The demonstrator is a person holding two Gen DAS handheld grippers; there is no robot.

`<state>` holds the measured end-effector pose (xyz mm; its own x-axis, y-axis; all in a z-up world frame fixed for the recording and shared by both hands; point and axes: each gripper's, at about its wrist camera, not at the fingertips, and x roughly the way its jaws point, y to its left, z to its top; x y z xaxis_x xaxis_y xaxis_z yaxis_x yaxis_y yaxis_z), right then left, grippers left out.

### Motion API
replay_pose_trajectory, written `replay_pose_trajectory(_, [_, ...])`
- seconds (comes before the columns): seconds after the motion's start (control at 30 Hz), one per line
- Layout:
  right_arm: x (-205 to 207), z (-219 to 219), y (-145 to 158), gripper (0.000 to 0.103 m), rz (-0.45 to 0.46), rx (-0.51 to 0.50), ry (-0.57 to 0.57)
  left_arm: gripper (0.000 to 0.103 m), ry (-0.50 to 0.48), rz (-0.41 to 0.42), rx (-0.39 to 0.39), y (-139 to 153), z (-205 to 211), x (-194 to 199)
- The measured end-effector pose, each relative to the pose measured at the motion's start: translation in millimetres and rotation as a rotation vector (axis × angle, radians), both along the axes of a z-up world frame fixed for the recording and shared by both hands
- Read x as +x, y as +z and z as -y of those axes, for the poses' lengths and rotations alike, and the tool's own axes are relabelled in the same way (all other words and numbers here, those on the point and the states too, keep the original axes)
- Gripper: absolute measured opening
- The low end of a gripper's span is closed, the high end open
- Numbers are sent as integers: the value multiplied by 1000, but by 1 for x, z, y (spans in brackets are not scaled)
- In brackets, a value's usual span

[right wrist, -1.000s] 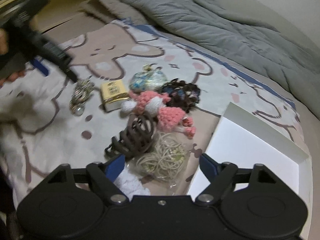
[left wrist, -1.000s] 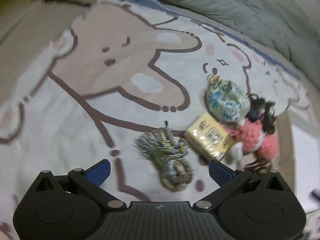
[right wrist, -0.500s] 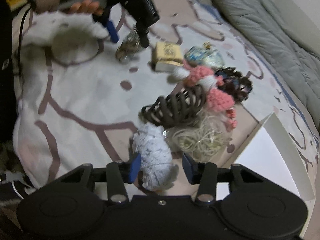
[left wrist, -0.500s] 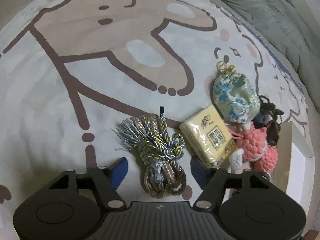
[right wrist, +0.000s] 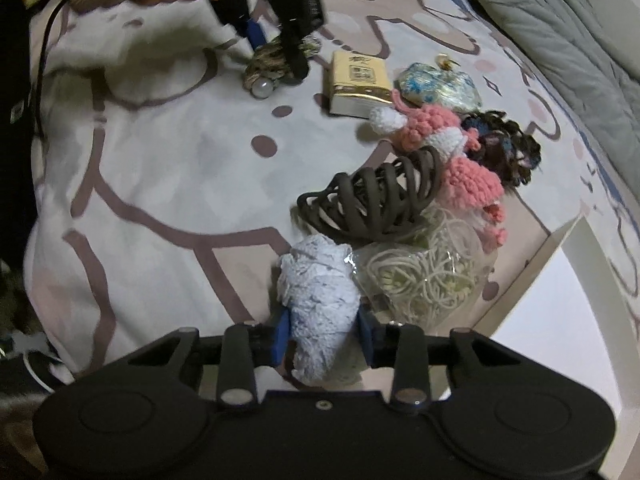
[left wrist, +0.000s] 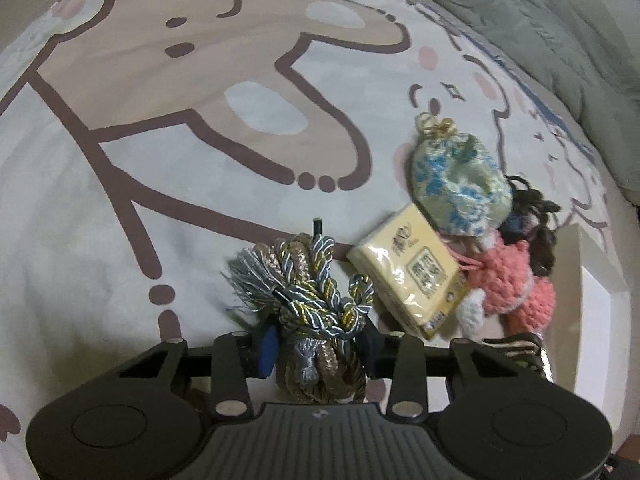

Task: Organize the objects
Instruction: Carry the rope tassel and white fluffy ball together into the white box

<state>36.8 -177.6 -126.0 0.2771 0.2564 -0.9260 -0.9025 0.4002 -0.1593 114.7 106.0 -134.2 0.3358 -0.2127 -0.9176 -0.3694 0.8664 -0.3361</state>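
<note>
Left wrist: cartoon-print bedsheet (left wrist: 192,208) (grey duvet (left wrist: 532,24) behind).

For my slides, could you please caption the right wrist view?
Right tool shut on pale blue crocheted bundle beside white box.

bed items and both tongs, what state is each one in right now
left tongs: closing on the braided grey-gold cord bundle
right tongs: shut on the pale blue lace bundle
brown plastic claw clip: closed, lying sideways
blue floral drawstring pouch: cinched shut
white box: open
</note>
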Motion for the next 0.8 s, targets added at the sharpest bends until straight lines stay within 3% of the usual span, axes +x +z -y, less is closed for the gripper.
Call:
replay_pose_trajectory(0.1, [6, 8, 11, 35, -56, 73, -65, 41, -22, 39, 14, 13, 4, -7])
replay_pose_trajectory(0.37, [16, 31, 48, 35, -91, 276, -253, 41, -70, 181, 51, 55, 16, -28])
replay_pose_trajectory(0.57, [20, 47, 76, 35, -39, 407, -401, 41, -96, 288, 74, 87, 29, -44])
replay_pose_trajectory(0.8, [27, 64, 99, 35, 52, 482, -524, 41, -141, 398, 100, 120, 51, -52])
